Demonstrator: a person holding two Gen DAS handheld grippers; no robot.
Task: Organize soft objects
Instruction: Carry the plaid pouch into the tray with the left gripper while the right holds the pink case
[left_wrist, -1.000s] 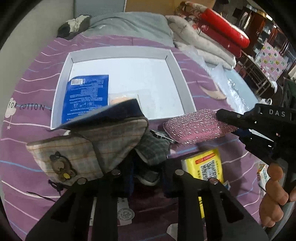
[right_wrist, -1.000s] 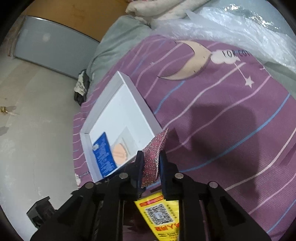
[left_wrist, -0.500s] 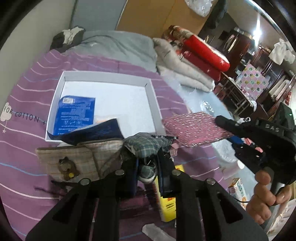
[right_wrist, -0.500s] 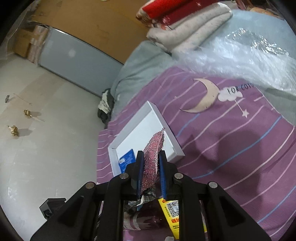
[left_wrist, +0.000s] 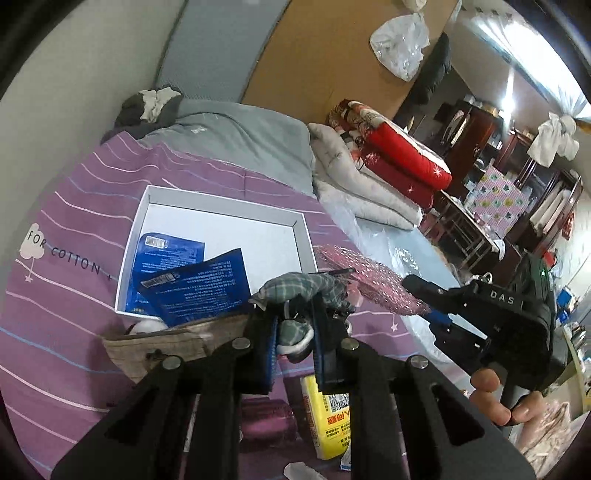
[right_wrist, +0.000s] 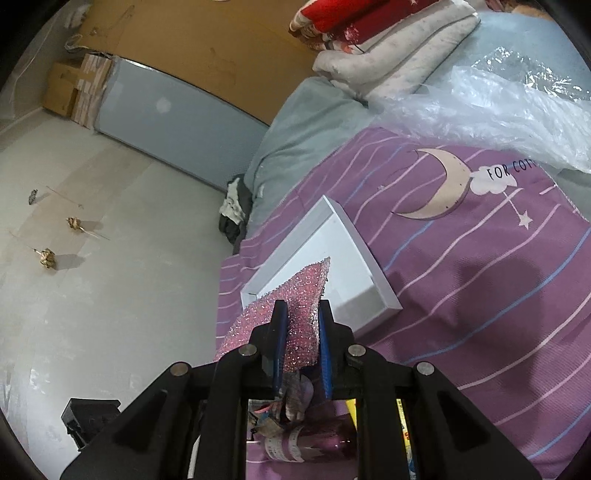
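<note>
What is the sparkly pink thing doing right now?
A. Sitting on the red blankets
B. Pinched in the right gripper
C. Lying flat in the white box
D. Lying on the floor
B: the sparkly pink sponge sticks up from between the jaws of the right gripper, lifted in front of the white box.

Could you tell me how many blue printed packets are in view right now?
2. One blue packet lies flat inside the white box. The other blue packet sticks up from the plaid pouch, tilted over the box's near edge. More may be hidden in the pouch.
</note>
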